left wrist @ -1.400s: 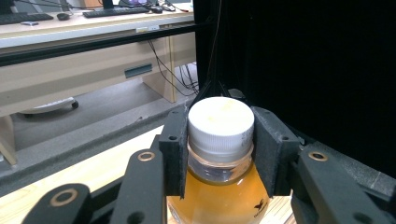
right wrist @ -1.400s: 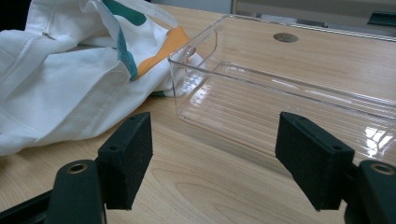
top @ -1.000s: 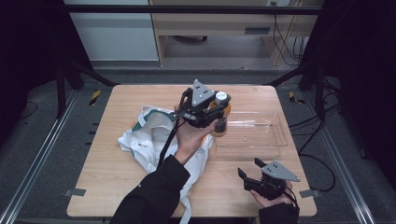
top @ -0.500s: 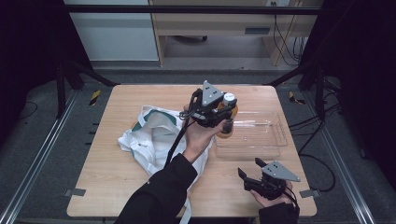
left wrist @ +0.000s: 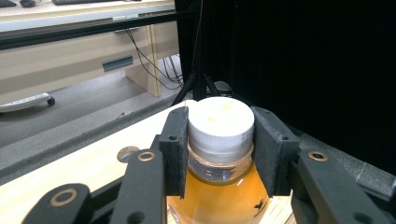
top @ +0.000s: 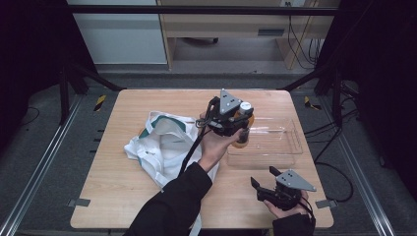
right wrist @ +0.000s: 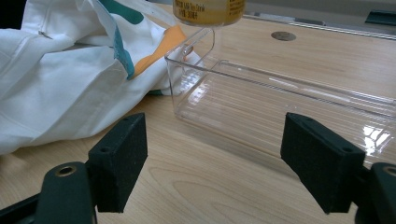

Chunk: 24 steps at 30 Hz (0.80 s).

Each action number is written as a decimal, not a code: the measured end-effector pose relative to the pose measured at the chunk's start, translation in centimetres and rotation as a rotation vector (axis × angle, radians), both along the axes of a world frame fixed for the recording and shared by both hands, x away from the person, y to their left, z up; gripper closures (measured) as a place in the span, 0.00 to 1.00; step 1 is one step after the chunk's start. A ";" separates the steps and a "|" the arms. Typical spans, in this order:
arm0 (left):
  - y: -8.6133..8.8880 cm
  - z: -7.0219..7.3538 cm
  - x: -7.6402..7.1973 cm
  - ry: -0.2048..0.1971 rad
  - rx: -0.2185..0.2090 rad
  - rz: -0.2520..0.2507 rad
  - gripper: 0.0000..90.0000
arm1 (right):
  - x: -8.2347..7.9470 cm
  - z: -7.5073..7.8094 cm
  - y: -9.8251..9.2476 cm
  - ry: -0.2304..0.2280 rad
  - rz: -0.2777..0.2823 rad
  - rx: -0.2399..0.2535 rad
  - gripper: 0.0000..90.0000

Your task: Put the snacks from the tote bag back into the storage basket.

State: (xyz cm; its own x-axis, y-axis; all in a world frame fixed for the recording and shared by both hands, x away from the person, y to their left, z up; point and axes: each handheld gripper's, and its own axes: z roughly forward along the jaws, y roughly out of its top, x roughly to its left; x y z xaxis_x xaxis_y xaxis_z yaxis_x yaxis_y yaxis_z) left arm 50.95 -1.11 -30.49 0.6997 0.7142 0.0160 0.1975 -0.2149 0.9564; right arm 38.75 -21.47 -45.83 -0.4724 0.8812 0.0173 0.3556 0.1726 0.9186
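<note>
Left hand-held gripper (top: 239, 123) was seen clamped on the white cap of an amber bottle (left wrist: 223, 186), held above the clear tray's (top: 290, 147) nine o'clock end. A placing step was judged in hand; lowering and release were called for. Right hand-held gripper (top: 263, 189) was held apart, idle, at five o'clock on the counter (top: 113, 196).

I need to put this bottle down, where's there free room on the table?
The clear tray is empty, right under the bottle in the left claw. Bare wood also lies left of the bag and along the far edge. The near right corner is crowded by the right claw.
</note>
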 end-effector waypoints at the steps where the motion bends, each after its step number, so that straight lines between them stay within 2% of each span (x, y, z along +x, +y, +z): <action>1: -0.1 -0.1 0.0 0.002 0.003 0.001 0.65 | 0.0 0.0 0.0 0.000 0.001 -0.001 0.26; 24: -0.4 -3.4 1.2 0.044 0.032 0.015 0.65 | 0.0 0.0 0.0 0.004 0.000 -0.003 0.26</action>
State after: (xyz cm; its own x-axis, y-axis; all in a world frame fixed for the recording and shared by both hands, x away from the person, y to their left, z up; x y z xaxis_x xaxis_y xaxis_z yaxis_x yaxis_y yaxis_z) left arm 52.12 -1.55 -33.92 0.6894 0.7243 0.0084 0.2422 -0.2415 0.9397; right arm 38.73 -21.46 -45.87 -0.4725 0.8812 0.0166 0.3597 0.1756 0.9164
